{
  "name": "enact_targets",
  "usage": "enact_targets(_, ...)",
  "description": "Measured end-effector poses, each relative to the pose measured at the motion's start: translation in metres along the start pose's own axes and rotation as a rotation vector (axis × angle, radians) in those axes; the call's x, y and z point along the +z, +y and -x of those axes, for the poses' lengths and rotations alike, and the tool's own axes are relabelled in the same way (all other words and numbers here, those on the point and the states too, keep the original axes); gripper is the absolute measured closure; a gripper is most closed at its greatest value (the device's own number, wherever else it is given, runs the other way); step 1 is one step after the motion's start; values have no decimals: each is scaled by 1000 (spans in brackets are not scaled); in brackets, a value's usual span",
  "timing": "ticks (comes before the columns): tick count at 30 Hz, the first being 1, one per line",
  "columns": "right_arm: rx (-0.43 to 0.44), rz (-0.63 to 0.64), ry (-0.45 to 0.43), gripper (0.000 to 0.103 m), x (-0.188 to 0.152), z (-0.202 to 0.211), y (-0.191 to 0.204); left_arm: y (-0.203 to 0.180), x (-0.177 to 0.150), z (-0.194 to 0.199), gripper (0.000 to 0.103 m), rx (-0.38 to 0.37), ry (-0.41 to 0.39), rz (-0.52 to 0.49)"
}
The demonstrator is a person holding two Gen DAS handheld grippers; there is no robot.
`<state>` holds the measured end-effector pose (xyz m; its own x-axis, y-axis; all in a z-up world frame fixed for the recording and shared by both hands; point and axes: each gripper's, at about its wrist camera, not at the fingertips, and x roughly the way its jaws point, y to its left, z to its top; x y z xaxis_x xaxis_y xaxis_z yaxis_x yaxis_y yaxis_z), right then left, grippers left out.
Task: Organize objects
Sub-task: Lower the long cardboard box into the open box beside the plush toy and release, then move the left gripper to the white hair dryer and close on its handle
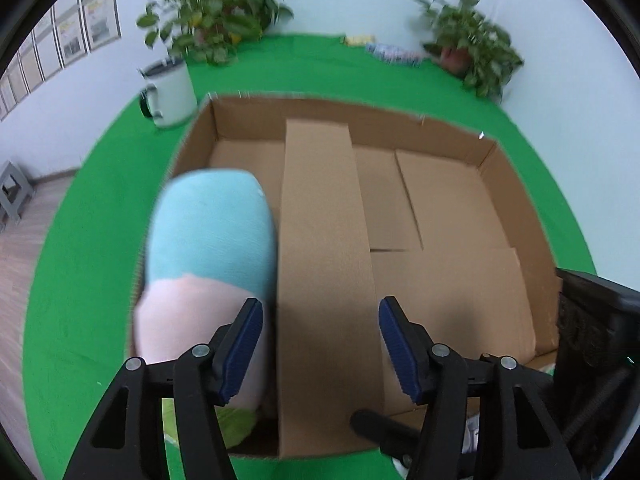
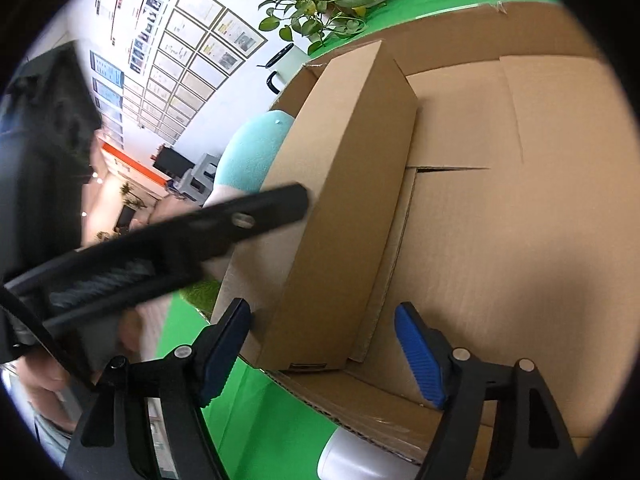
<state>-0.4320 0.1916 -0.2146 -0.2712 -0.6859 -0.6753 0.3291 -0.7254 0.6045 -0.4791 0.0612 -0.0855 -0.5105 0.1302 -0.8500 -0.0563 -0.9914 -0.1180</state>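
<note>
A big open cardboard box (image 1: 248, 114) sits on the green cloth. A long narrow carton (image 1: 320, 220) lies inside it, dividing it. A plush toy (image 1: 208, 232), light blue above and pink below, stands in the left part against the carton. My left gripper (image 1: 322, 344) is open astride the carton's near end, with thin gaps beside both pads. In the right wrist view my right gripper (image 2: 320, 352) is open around the same carton (image 2: 348, 200), its right pad well clear. One finger (image 2: 240, 220) of the left gripper crosses the carton's side there.
A white mug (image 1: 170, 92) and two potted plants (image 1: 216, 12) (image 1: 468, 40) stand behind the box, with small packets (image 1: 392, 50) at the cloth's back edge. A white rounded object (image 2: 352, 456) lies by the box's near wall. A person's hand (image 2: 48, 380) shows at left.
</note>
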Motion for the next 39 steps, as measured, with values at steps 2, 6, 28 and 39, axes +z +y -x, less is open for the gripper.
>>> enact_targets(2,-19,12,-3,29,-4,1,4,2,-7,13,39,11,-33,-10)
enact_targets(6,-66,34,-26,29,-9,4,16,10,-30,49,39,31,-154,-36)
enact_targets(28,-585,276,-507,18,-100,101,104,-13,-167,158,4,120,-515,-49)
enact_targets(39,-608,252,-588,18,-128,115,92,-30,-186,145,4,133,-464,-85)
